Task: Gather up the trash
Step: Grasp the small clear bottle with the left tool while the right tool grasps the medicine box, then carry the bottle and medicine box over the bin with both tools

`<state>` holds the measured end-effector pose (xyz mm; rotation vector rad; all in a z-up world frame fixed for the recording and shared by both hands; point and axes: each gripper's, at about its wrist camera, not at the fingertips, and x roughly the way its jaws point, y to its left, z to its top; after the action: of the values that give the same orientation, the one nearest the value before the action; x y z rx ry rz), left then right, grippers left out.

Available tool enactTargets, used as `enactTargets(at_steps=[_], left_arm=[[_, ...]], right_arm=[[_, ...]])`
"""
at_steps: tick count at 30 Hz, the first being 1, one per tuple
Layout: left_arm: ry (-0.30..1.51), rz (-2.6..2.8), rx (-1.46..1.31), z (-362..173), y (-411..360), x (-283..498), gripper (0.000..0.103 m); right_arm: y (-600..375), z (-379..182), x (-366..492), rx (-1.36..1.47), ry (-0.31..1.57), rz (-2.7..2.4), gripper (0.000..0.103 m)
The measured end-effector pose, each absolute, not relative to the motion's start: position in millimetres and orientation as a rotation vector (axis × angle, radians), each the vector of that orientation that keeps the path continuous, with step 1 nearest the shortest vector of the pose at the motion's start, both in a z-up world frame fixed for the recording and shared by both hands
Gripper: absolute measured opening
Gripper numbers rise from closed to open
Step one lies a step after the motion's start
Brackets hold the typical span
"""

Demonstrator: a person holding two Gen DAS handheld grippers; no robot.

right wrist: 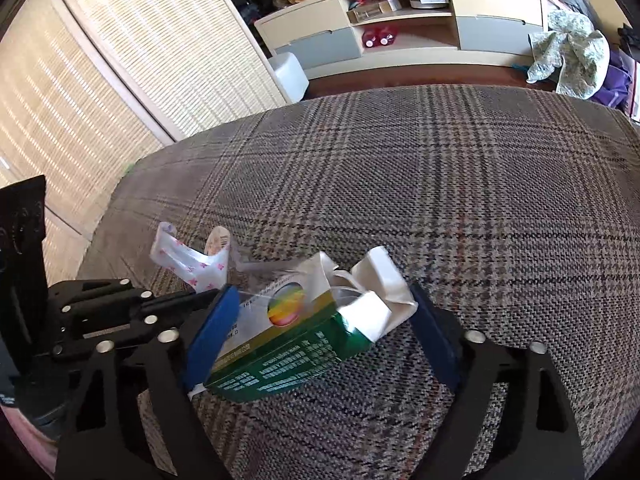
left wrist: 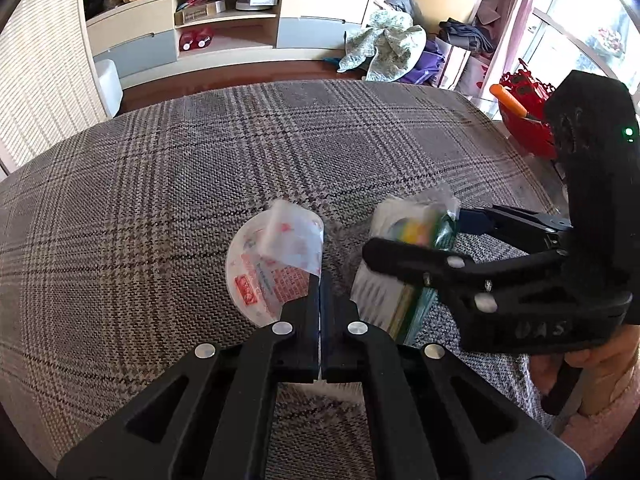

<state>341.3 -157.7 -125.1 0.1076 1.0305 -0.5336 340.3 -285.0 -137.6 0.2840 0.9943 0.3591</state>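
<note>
My left gripper [left wrist: 320, 292] is shut on a crumpled clear plastic wrapper [left wrist: 280, 264] with red print, held just above the plaid cloth [left wrist: 160, 200]. The same wrapper [right wrist: 188, 260] sticks up past the left gripper [right wrist: 204, 294] in the right wrist view. A green and white carton [right wrist: 288, 344] with a rainbow disc, in loose clear film, lies on the cloth between the blue pads of my right gripper [right wrist: 322, 294]. The left pad is at the carton's corner. A gap of cloth shows between the carton's body and the right pad. In the left wrist view the right gripper [left wrist: 416, 232] straddles the carton [left wrist: 384, 292].
A red basket [left wrist: 524, 128] with an orange-handled tool stands at the cloth's far right edge. Beyond the cloth are a low cabinet [left wrist: 224, 24], a white stool [left wrist: 108, 80] and a heap of clothes [left wrist: 384, 44]. A person's hand [left wrist: 592, 360] holds the right gripper.
</note>
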Motion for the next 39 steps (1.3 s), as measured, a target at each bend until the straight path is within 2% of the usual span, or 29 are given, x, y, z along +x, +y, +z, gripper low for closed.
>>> enactTargets(at_steps=[4, 6, 9, 19, 29, 39], left_arm=[[1.01, -0.537, 0.115, -125.9, -154.9, 335.5, 0.0], [1.002, -0.536, 0.119, -126.6, -153.5, 331.6, 0.0], [0.984, -0.533, 0.135, -126.9, -152.1, 320.9, 0.0], [0.934, -0.514, 0.142, -117.4, -124.5, 270.7, 0.0], [0.817, -0.524, 0.111, -70.5, -105.4, 188.1, 0.0], [0.805, -0.521, 0.132, -61.7, -90.7, 97.6, 0.0]], right_arm=[[-283.6, -137.0, 331.7, 0.283, 0.978, 0.387, 0.056], [-283.4, -136.6, 327.2, 0.293, 0.967, 0.405, 0.041], [-278.1, -134.0, 314.3, 0.292, 0.946, 0.419, 0.035], [-273.6, -105.1, 253.5, 0.263, 0.836, 0.382, 0.027], [-242.8, -55.7, 170.2, 0.184, 0.735, 0.378, 0.01], [-219.0, -37.9, 77.3, 0.137, 0.697, 0.42, 0.006]])
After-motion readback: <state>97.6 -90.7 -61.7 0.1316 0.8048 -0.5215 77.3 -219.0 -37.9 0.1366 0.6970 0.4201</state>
